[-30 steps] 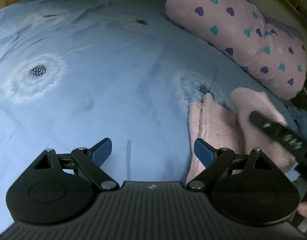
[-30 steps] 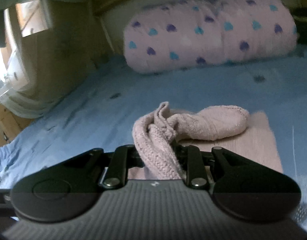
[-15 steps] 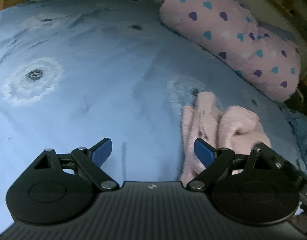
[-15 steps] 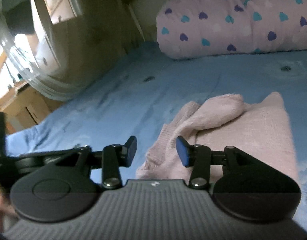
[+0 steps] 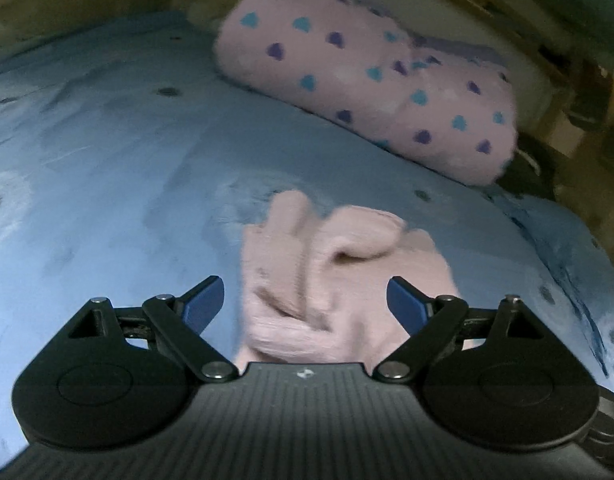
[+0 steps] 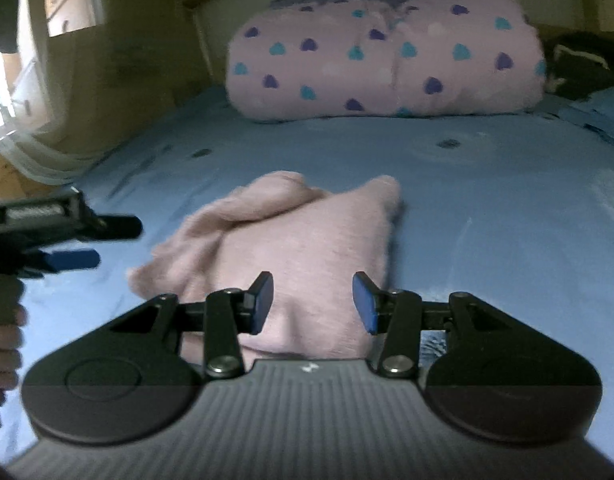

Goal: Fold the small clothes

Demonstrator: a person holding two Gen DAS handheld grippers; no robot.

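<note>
On blue bedsheet, pink garment lies free of both hand-held grippers.

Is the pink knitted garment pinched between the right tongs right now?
No, the right tongs stand open above the pink knitted garment, which lies loose on the blue bedsheet with neither pad pressing it.

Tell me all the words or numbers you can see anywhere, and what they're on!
No words or numbers can be read anywhere.
The left gripper has a tiny pale mark on its grey body: a logo shape, not letters.
The right gripper has the same tiny mark.
The pink blanket shows only hearts; the blue bedsheet only flower prints.
</note>
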